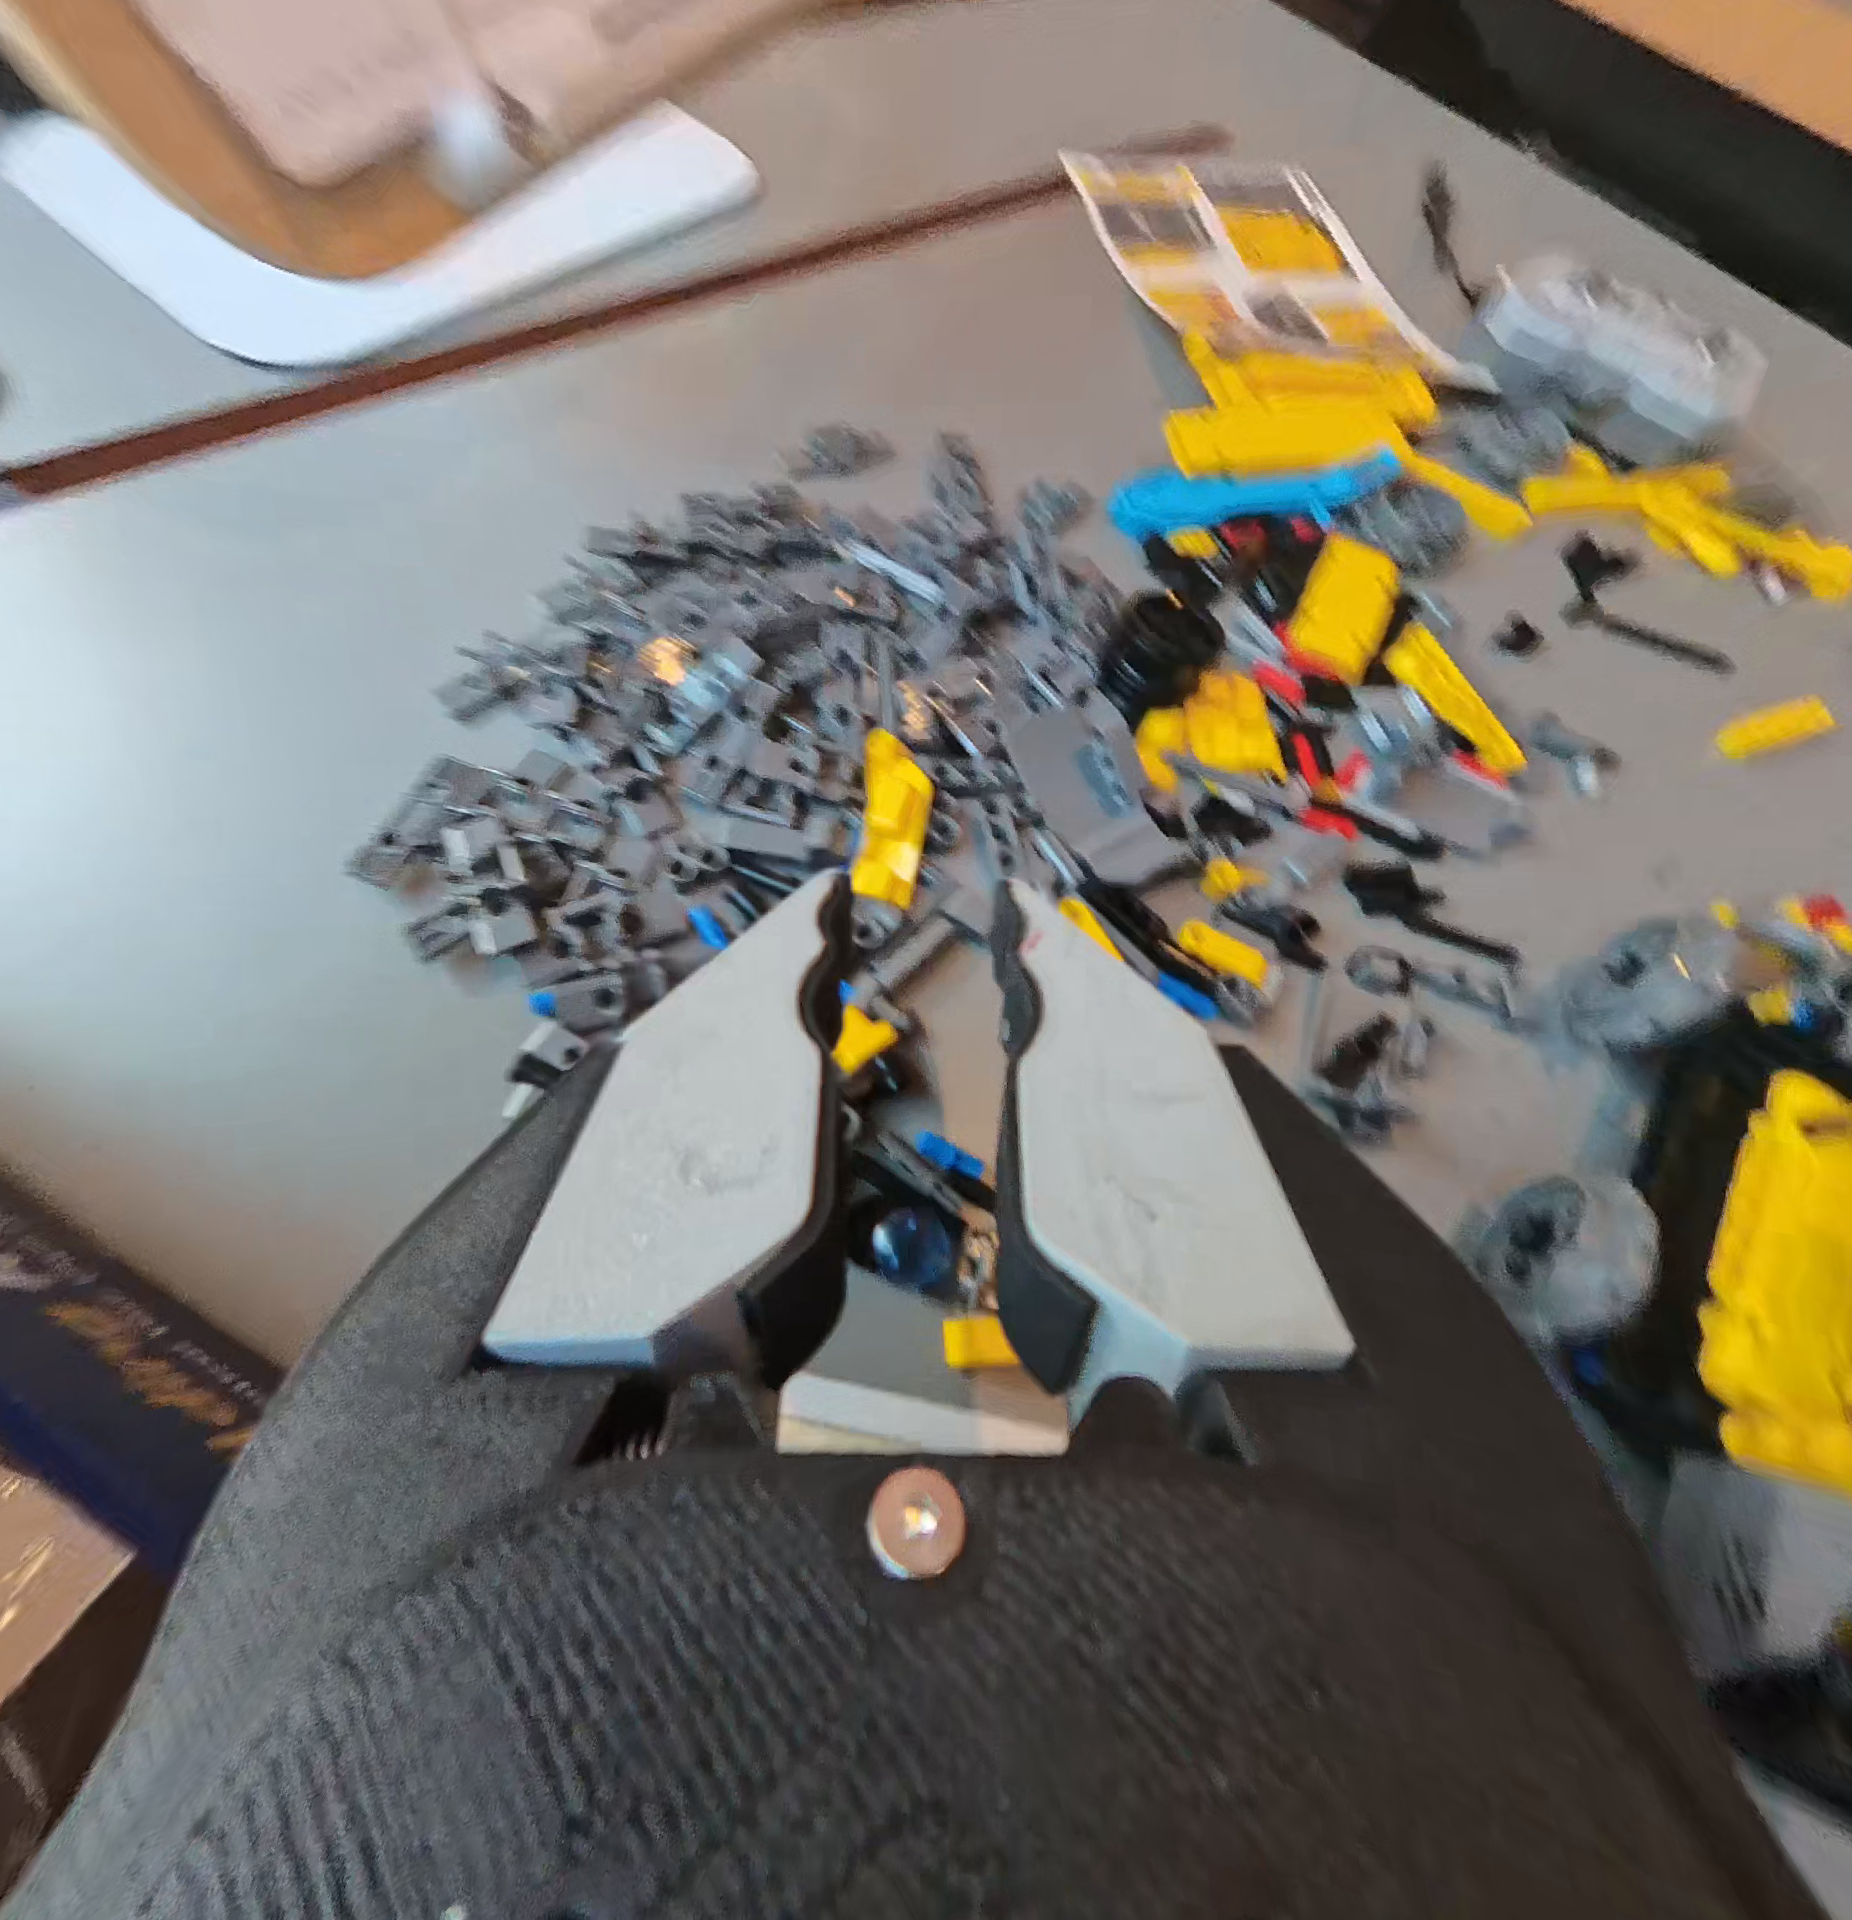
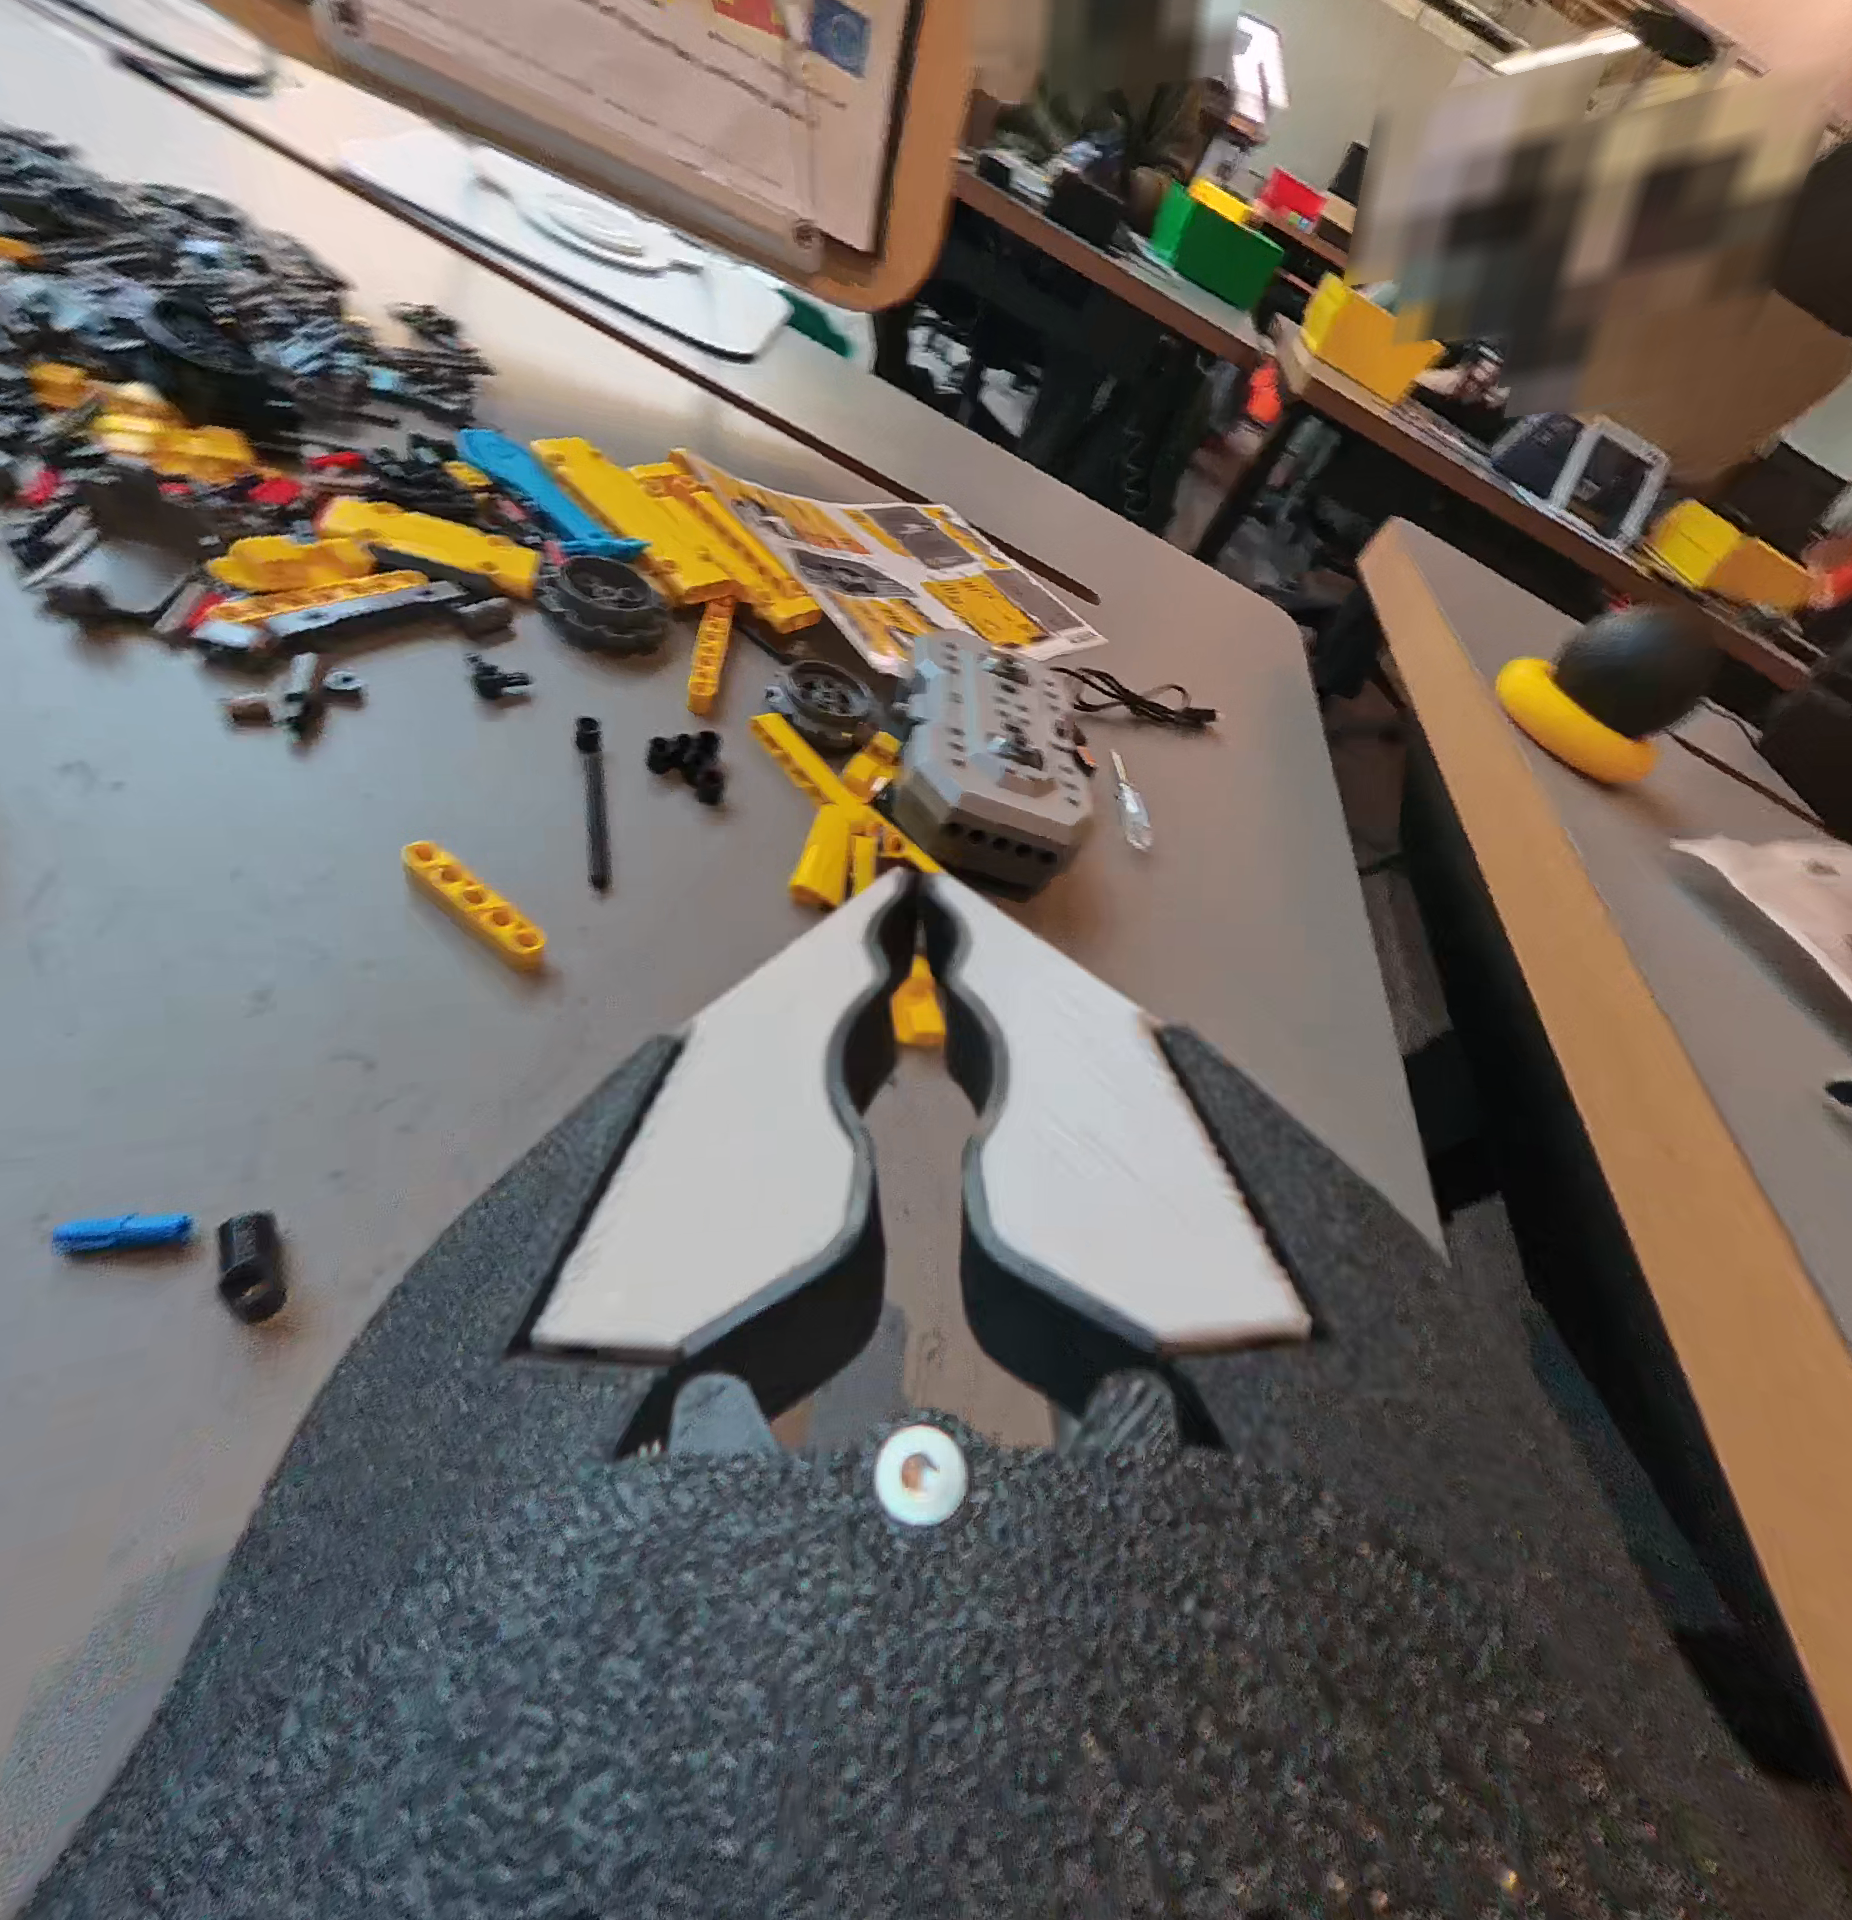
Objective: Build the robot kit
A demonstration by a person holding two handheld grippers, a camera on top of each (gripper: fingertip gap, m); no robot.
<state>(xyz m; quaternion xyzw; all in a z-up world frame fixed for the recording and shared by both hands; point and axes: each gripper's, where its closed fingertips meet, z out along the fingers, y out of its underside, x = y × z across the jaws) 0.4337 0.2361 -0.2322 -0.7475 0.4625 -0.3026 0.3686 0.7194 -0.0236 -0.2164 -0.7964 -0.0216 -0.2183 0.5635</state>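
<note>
My left gripper [image 1: 920, 894] is open and empty, just above the near edge of a heap of small dark grey building pieces [image 1: 693, 727]. A yellow piece [image 1: 891, 821] lies just past its fingertips, and small blue and yellow bits show through the gap. My right gripper [image 2: 915, 885] has its tips together. A small yellow piece [image 2: 917, 1003] fills the hollow between its pads. It is over the table near a grey battery-box block [image 2: 989, 748] and a cluster of yellow beams [image 2: 844, 831].
A part-built yellow and black model [image 1: 1795, 1278] stands right of the left gripper. A picture sheet [image 2: 901, 561], a yellow holed beam [image 2: 473, 906], a black axle [image 2: 593, 805], a blue pin [image 2: 122, 1232] and a black connector [image 2: 249, 1265] lie loose. The table edge [image 2: 1348, 883] is close on the right. The tips of one gripper are about 40 cm away from the tips of the other. To reach the black axle [image 2: 593, 805] in a straight line is about 12 cm for my right fingers, about 30 cm for my left. My left wrist view [image 1: 1637, 632] looks at it from another angle.
</note>
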